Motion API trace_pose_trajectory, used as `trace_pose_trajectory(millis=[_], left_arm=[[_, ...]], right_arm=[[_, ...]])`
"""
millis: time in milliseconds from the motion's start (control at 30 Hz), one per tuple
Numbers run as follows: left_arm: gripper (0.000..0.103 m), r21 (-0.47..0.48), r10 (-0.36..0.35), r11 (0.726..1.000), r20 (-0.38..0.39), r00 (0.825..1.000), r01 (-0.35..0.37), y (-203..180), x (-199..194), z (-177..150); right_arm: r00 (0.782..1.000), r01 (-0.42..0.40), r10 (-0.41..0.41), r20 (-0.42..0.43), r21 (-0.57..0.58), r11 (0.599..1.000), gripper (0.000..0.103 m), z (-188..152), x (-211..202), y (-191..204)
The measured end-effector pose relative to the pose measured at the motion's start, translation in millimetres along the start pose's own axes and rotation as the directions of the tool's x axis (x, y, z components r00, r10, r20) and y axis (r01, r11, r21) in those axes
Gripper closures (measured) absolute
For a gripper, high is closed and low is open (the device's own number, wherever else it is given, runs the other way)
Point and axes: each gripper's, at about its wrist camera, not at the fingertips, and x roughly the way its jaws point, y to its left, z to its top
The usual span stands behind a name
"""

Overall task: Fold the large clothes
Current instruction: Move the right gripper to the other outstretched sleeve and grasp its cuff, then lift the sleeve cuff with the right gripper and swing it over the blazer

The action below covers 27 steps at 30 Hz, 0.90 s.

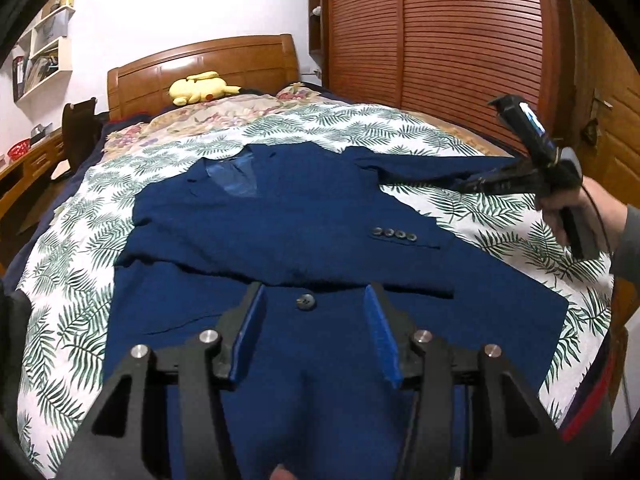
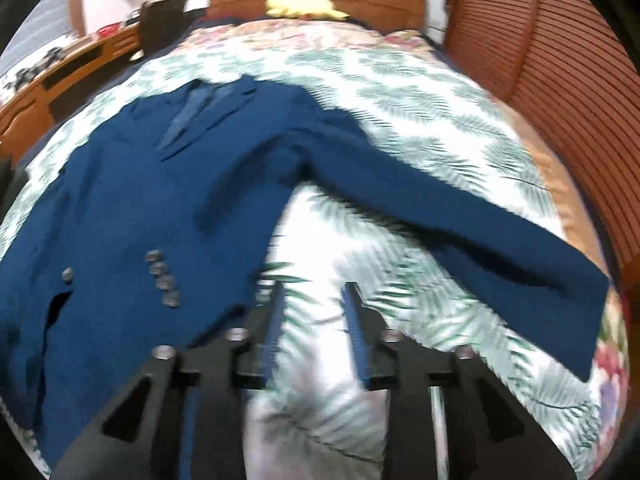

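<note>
Blue jacket [image 1: 280,216]: both grippers (left [image 1: 314,320], right [image 2: 314,312]) gaping, empty; pinch outstretched sleeve [image 2: 460,236] at cuff, fold inward flat.

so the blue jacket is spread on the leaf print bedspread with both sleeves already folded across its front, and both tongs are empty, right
Not quite: only one sleeve is folded across the blue jacket, the one with the cuff buttons. The other sleeve lies stretched out over the leaf print bedspread, as the right wrist view shows. The left tongs and right tongs are empty.
</note>
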Motion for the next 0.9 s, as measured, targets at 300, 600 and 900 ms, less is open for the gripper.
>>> trace_pose_trajectory(millis=[300,600,900], left_arm=[[0.053,0.034,-0.027,0.999,-0.021,0.999,0.028,-21,11,-3],[0.053,0.049,-0.037,0.998,-0.051,0.998,0.04,-32,23,-7],[0.053,0.04,-0.048,0.998,-0.072,0.996,0.051,-32,31,-9]], right_arm=[[0.983,0.182,-0.174,-0.055,0.206,0.962,0.042,-24,-20,-130],[0.966,0.259,-0.246,-0.084,0.363,0.895,0.042,-53,-41,-216],[0.977,0.212,-0.193,-0.089,0.433,0.876,0.042,-68,-25,-244]])
